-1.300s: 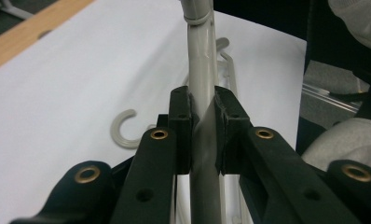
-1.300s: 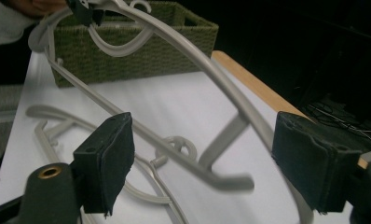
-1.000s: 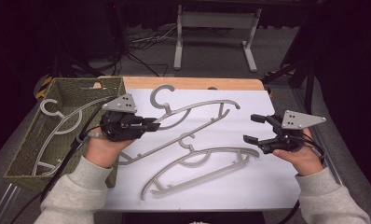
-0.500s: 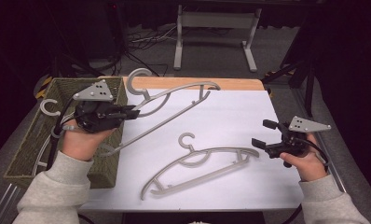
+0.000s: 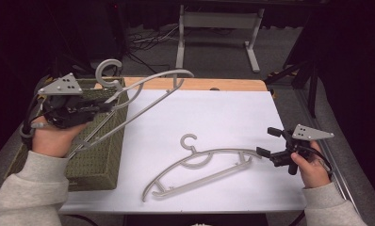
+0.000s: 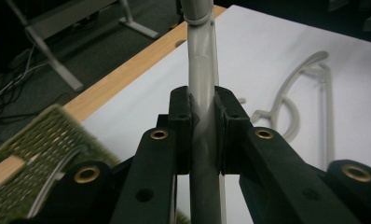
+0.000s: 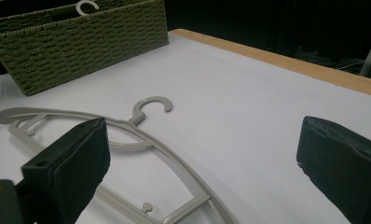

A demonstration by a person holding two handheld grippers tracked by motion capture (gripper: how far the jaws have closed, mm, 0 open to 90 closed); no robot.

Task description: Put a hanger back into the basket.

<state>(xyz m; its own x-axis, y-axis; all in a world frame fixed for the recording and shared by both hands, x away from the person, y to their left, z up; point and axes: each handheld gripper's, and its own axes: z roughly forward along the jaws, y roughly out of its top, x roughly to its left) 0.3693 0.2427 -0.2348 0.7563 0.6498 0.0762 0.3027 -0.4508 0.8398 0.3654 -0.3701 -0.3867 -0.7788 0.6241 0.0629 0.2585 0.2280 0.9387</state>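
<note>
Grey hanger [image 5: 143, 92] (thin plastic, curled hook) pinched in left claw [image 5: 101, 107]; right claw [image 5: 265, 142] spread beside second hanger [image 5: 199, 172] on tabletop [image 5: 232, 113].

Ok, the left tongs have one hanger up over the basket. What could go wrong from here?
1. The left tongs pinch the lifted grey plastic hanger on one thin bar, so its long free end could swing or twist in the grip.
2. Its hook or far end might catch the rim of the olive woven basket when lowered.
3. The open right tongs sit right beside the second grey hanger lying on the white tabletop and could nudge it.
</note>
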